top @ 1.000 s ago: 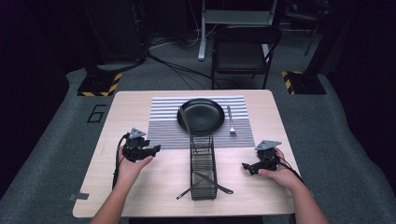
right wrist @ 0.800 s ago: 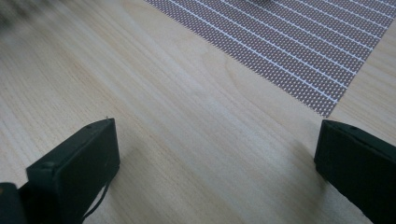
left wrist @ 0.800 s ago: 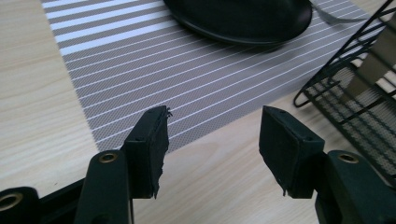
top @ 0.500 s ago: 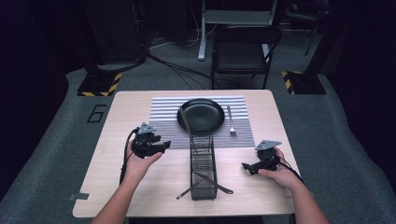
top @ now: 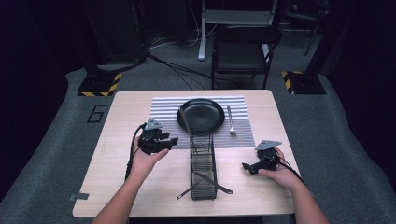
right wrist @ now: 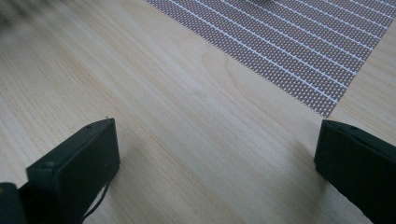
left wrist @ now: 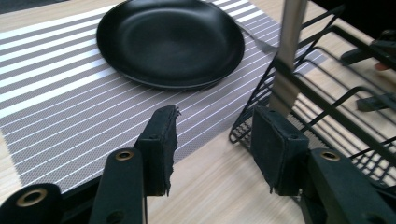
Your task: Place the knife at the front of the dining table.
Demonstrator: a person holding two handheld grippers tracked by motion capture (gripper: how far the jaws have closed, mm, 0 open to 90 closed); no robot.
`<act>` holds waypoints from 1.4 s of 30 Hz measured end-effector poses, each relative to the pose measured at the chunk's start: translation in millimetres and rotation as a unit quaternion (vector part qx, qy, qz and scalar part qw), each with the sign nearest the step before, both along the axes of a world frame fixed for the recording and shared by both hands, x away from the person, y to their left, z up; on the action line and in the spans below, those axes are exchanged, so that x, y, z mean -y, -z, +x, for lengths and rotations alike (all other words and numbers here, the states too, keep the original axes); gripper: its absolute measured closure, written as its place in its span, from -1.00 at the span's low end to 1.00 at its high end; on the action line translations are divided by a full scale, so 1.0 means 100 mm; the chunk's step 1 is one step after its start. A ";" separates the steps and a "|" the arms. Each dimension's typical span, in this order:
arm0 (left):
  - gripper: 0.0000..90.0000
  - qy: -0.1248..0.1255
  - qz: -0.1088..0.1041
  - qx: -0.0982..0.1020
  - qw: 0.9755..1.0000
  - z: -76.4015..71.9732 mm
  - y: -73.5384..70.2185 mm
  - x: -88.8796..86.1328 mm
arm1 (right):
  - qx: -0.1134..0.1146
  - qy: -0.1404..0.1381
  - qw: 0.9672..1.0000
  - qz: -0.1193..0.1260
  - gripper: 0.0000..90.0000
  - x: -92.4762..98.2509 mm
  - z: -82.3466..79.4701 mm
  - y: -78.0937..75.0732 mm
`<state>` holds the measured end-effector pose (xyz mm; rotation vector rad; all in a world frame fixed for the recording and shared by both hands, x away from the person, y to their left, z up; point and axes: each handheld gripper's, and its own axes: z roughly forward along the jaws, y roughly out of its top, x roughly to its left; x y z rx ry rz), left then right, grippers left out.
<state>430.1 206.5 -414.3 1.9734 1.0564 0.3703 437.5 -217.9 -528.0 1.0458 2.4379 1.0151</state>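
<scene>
The left gripper (left wrist: 212,140) is closing in on the knife (left wrist: 287,56) that stands upright at the near end of the wire rack (left wrist: 336,112). Its jaws have just been closing and stand half open, with nothing between them: the flat steel blade is just ahead of the right-hand jaw and slightly outside the gap. Reaching for the knife looks like the step in hand. The next move likely calls for sliding the jaws sideways until the blade sits between the pads, then pinching on its flat faces.

The rack is thin black wire, long and narrow. Ahead of the jaws lies a round, matte black plate (left wrist: 170,39) on a woven grey placemat (left wrist: 70,107) with fine white stripes, over a pale wood-grain table (right wrist: 177,140).

The right gripper (right wrist: 217,163) hangs low over bare table, its jaws wide and empty, the placemat's corner ahead of them.
</scene>
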 end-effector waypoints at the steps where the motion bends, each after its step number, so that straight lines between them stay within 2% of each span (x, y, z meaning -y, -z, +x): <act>1: 0.15 0.003 -0.001 0.004 1.000 0.01 -0.03 0.02 | 0.000 0.000 1.000 0.000 -1.00 0.00 0.00 0.00; 9: 0.18 0.014 -0.005 0.017 1.000 0.02 -0.15 0.13 | 0.000 0.000 1.000 0.000 -1.00 0.00 0.00 0.00; 18: 0.22 0.028 -0.017 0.018 0.999 0.07 -0.23 0.27 | 0.000 -0.001 1.000 0.000 -1.00 0.00 0.00 0.00; 25: 0.44 0.034 -0.041 0.021 0.998 0.14 -0.27 0.40 | 0.000 0.000 1.000 0.000 -1.00 0.00 0.00 0.00; 32: 0.55 0.028 -0.039 0.028 0.998 0.17 -0.26 0.45 | 0.000 -0.001 1.000 0.001 -1.00 0.00 0.00 0.00; 34: 0.70 0.024 -0.036 0.029 0.999 0.18 -0.25 0.45 | 0.000 -0.001 1.000 0.000 -1.00 0.00 0.00 0.00; 42: 0.73 0.032 -0.044 0.036 0.998 0.17 -0.25 0.48 | -0.001 -0.001 1.000 0.001 -1.00 0.00 0.00 0.00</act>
